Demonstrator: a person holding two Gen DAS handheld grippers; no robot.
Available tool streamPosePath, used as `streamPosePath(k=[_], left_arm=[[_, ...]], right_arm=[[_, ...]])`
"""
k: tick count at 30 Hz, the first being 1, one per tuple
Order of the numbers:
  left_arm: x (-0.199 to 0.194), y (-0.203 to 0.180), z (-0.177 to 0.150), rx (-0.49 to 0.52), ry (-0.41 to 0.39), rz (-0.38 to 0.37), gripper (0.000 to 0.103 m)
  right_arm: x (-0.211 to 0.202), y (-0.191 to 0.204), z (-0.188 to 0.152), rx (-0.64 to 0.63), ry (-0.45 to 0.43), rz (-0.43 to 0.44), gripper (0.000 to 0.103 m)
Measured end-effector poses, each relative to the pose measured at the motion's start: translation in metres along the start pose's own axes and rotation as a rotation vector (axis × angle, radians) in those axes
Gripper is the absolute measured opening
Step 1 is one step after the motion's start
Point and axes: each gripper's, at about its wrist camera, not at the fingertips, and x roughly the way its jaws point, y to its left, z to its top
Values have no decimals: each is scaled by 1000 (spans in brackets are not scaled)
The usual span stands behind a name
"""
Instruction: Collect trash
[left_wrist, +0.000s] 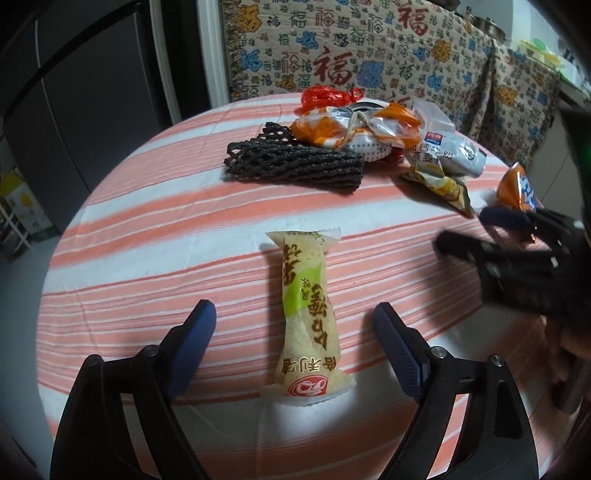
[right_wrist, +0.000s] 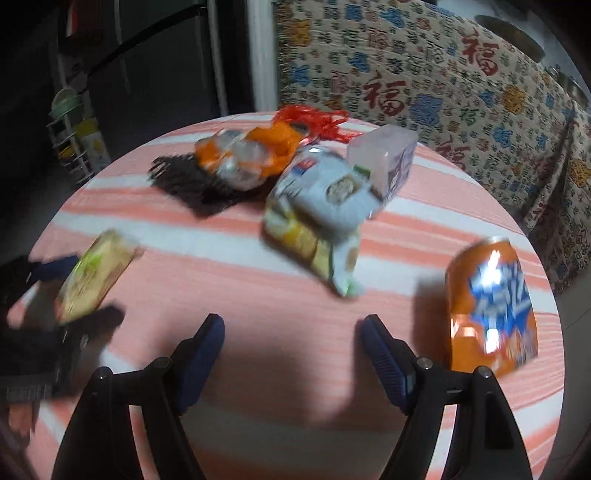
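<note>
I take the step in hand to be gathering the scattered wrappers toward the trash pile (left_wrist: 354, 136) at the far side of the striped table (left_wrist: 147, 229), and I use that pile as my landmark throughout.

My left gripper (left_wrist: 293, 325) stands wide open with nothing gripped. The yellow-green snack packet (left_wrist: 308, 314) lies flat on the cloth between its blue pads (left_wrist: 197, 332), clear of both, well on the near side of the pile and lengthwise along my reach. If this packet is to join the pile, the next move calls for lowering around its middle and closing gently (thin film, so it will crumple and may slide out).

My right gripper (right_wrist: 291, 343) is also spread wide and empty, over bare cloth nearer to me than the pile. The crushed orange can (right_wrist: 491, 306) lies to the right of the pile and just outside my right-hand finger, not between the pads. Reaching it would mean shifting sideways until the can sits centred, then squeezing across its dented body.

The right wrist view is blurred, so finer contact there I cannot judge.
</note>
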Motion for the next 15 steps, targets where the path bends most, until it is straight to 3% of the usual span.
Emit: streamPosePath(k=[7, 9, 10, 11, 15], left_arm=[[2, -3, 0, 15, 9, -16, 97], [2, -3, 0, 13, 8, -19, 97], [2, -4, 0, 13, 9, -19, 97], [2, -4, 0, 13, 9, -18, 97], [2, -4, 0, 12, 8, -15, 97]], right_arm=[[23, -5, 29, 62, -5, -64, 77], [25, -3, 33, 55, -9, -51, 64], [23, 0, 33, 40, -18, -42, 48], [21, 3, 31, 24, -21, -38, 37], [5, 13, 12, -3, -23, -6, 26]])
